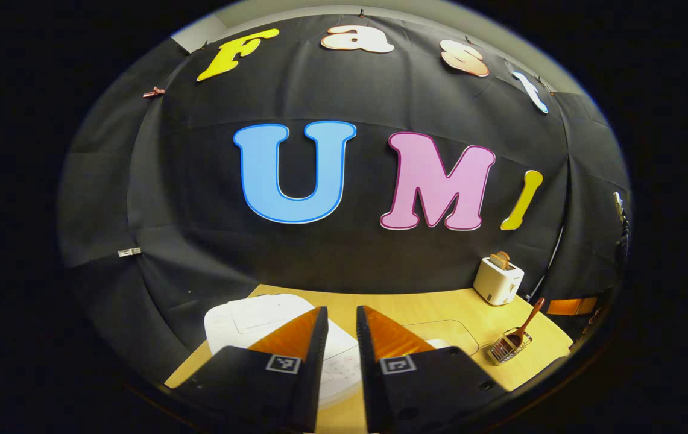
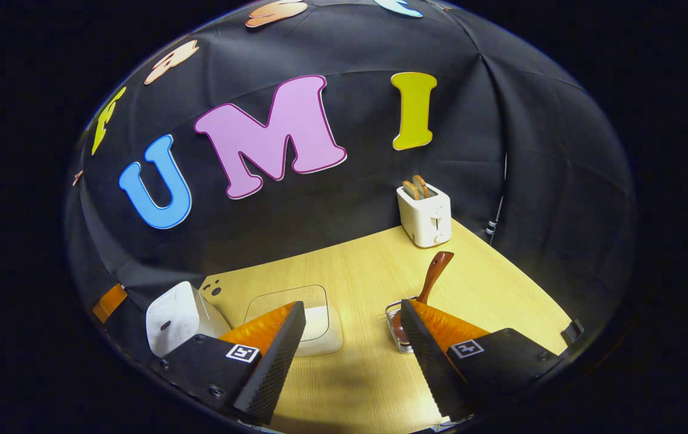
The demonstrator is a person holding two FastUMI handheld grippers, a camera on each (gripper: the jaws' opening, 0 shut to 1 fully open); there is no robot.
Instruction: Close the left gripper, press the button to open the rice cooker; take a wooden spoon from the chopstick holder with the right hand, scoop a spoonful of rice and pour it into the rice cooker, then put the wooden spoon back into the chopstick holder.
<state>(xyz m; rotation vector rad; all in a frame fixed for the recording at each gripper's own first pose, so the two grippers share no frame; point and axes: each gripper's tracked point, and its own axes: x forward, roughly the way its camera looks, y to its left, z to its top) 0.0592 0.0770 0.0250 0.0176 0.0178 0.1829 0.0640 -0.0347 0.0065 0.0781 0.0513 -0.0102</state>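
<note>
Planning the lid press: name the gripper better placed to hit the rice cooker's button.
Left. The left gripper hangs directly over the closed rice cooker, fingers nearly together; the right gripper is open, facing the wooden spoon.

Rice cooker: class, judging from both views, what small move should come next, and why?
Probably close the left gripper fully: a narrow gap shows between its fingers, it hangs above the rice cooker, whose lid is shut. The spoon sits untouched in the holder.
</note>
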